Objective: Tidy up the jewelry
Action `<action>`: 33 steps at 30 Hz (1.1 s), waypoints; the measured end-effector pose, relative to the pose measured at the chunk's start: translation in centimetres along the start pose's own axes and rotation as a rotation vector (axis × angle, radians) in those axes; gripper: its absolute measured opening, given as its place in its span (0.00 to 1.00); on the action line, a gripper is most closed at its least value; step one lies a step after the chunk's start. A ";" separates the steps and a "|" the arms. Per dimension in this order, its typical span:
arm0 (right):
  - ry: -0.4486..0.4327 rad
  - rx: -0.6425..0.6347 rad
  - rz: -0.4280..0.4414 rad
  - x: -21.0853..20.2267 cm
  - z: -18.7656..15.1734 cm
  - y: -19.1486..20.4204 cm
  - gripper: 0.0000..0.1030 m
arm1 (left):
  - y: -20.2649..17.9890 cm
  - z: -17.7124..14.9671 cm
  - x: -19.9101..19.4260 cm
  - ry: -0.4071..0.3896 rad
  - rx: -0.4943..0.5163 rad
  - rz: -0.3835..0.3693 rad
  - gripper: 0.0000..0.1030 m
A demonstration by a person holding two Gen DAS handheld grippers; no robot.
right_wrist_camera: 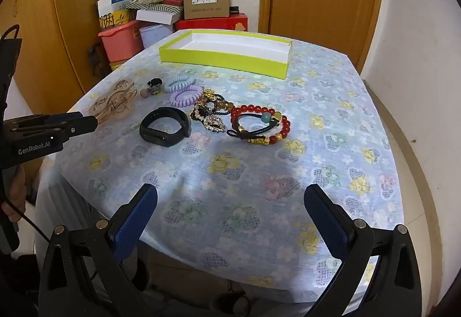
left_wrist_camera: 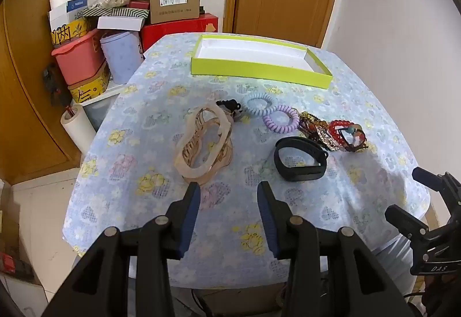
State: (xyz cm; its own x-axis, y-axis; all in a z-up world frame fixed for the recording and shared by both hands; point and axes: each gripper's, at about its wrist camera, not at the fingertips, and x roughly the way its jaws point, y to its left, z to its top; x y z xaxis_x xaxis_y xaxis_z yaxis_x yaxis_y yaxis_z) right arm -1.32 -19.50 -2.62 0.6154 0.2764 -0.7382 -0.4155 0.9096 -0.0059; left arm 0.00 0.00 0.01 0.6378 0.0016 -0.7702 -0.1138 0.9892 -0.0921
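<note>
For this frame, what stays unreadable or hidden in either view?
- Yellow-green tray: near part of its floor hidden behind the front wall, both views.
- Jewelry pile beside the red bead bracelet: pieces overlap, count unclear.
- Cardboard box label: too small to read.
- Right tongs: cut off by left view's edge.

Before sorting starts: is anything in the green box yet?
Empty: the green box shows only bare white floor in both views.

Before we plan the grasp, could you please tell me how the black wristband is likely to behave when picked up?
The black wristband stands as an open loop, so it probably flexes yet keeps its shape. It looks light and rubbery, likely grippy. Resting on its edge on the tablecloth, it may tip if nudged.
</note>
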 end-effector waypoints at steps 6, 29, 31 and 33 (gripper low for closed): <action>-0.002 0.002 0.006 0.0 0.0 0.1 0.99 | 0.1 0.1 0.1 0.000 0.000 -0.008 0.42; 0.001 0.002 -0.004 -0.1 0.1 0.1 0.99 | 0.1 -0.4 -0.3 0.005 -0.010 -0.047 0.42; 0.001 0.002 -0.007 -0.2 0.1 0.1 0.99 | 0.1 -0.4 -0.3 0.004 -0.009 -0.043 0.42; -0.001 0.003 -0.007 -0.2 0.1 0.1 0.99 | 0.0 -0.5 -0.4 0.001 -0.002 -0.038 0.42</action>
State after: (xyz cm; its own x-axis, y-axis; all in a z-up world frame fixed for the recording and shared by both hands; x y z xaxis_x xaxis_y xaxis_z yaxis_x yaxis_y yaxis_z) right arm -1.43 -19.41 -2.39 0.6190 0.2704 -0.7374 -0.4092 0.9124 -0.0088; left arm -0.62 -0.10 0.02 0.6408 -0.0364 -0.7669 -0.0908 0.9883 -0.1228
